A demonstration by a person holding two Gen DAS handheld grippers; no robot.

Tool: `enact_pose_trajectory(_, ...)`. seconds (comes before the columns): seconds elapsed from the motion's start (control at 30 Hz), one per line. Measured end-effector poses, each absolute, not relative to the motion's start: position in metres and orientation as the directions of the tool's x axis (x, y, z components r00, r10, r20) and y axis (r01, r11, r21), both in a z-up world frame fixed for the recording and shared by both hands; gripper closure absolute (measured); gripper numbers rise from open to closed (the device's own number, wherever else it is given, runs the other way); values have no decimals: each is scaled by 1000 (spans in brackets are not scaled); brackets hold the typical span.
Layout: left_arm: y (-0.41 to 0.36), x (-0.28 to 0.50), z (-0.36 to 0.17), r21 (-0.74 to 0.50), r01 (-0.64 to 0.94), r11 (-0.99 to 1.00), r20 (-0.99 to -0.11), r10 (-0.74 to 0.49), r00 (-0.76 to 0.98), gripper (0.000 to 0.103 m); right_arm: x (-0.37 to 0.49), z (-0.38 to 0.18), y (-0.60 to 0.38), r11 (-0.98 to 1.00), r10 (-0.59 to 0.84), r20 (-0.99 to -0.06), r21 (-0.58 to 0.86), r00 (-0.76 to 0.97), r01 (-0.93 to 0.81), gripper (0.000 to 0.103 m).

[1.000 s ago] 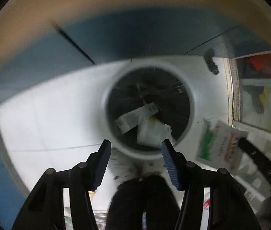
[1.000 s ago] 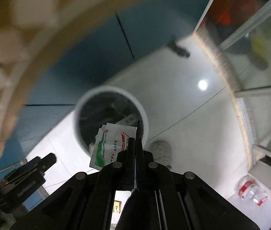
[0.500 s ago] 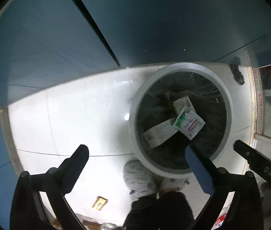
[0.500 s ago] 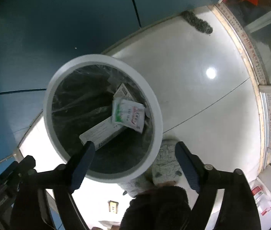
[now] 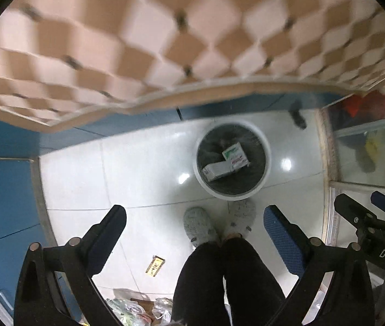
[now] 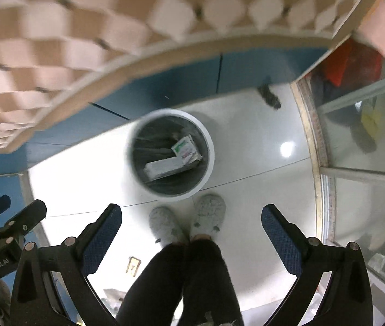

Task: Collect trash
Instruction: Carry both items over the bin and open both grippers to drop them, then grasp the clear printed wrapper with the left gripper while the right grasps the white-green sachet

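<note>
We held both grippers, left [image 5: 193, 233] and right [image 6: 191, 231], fingers spread, nothing pinched; right's just opened. Trash [image 5: 226, 161] sat in bin [image 5: 267, 160] beyond fingertips. Risk: floor scrap [image 5: 155, 264] below left fingers overlooked.

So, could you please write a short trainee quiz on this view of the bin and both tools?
1. True or false: the left tool holds a packet.
2. Where does the green-and-white packet lie? A) on the floor B) in the bin C) in the right tool
3. What small yellow thing lies on the floor tiles near the person's legs?

Key: 1 false, both tools are open and empty. 2 B. 3 a wrapper.
</note>
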State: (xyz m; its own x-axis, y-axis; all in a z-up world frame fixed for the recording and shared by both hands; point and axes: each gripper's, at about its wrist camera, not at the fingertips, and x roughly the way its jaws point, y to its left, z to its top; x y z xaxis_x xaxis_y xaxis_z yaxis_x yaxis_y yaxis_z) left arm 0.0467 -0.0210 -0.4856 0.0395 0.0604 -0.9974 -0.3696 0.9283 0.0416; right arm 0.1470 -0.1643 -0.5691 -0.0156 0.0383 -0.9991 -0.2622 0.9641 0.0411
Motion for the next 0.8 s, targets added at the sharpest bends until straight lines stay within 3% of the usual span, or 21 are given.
enact_pose_trajectory(0.23,-19,44,-336,78,-372,925,-955,176,237,0,135,-409,-158,959,161,-984,138,76,-248,0)
enact_pose_trajectory(0.37,-4,79,-287,64,-428,901,-921,219,323,0,159,-338,-164,961,237,-956,204,174,-189,0)
enact_pose_trajectory(0.53,20,147,-275,7,-504,864,-934,186,305,0,230,-293,-170,967,252,-932,235,259,-96,0)
enact_pose_trajectory(0.8,31,281,-306,-135,-647,750,-979,-2,202,0,379,-300,-175,967,237,-937,253,258,28,0)
